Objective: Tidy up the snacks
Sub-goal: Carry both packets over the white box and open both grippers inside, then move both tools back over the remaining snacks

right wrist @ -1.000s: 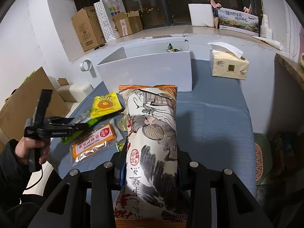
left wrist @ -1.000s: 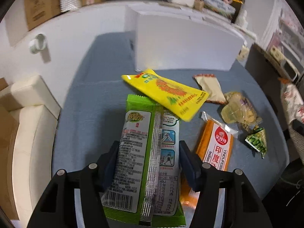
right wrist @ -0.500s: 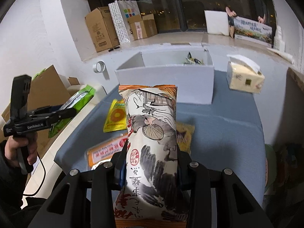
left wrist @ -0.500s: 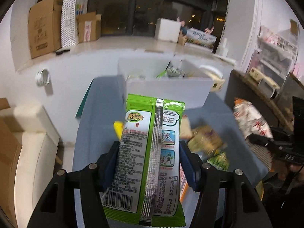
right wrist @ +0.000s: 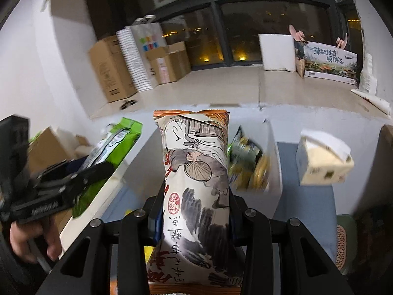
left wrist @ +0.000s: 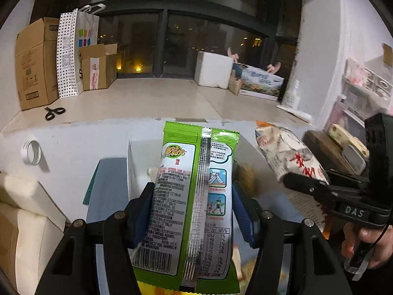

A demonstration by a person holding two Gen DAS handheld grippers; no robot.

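A white open-topped box (right wrist: 272, 162) sits on the blue-covered table (right wrist: 304, 196), a few snack packets already inside. Both tools hover at it. The right gripper (right wrist: 196, 218) is clamped around the middle of an ink-painting snack bag (right wrist: 196, 172), which stands up over the box's near wall. The left gripper (left wrist: 191, 211) is closed on a green snack packet (left wrist: 194, 196), above the box's left end. A tissue box (right wrist: 321, 162) sits just beside the box. The two bags hang close together, so if both drop at once they could knock each other, and the long bag might catch the rim and tip back outside.
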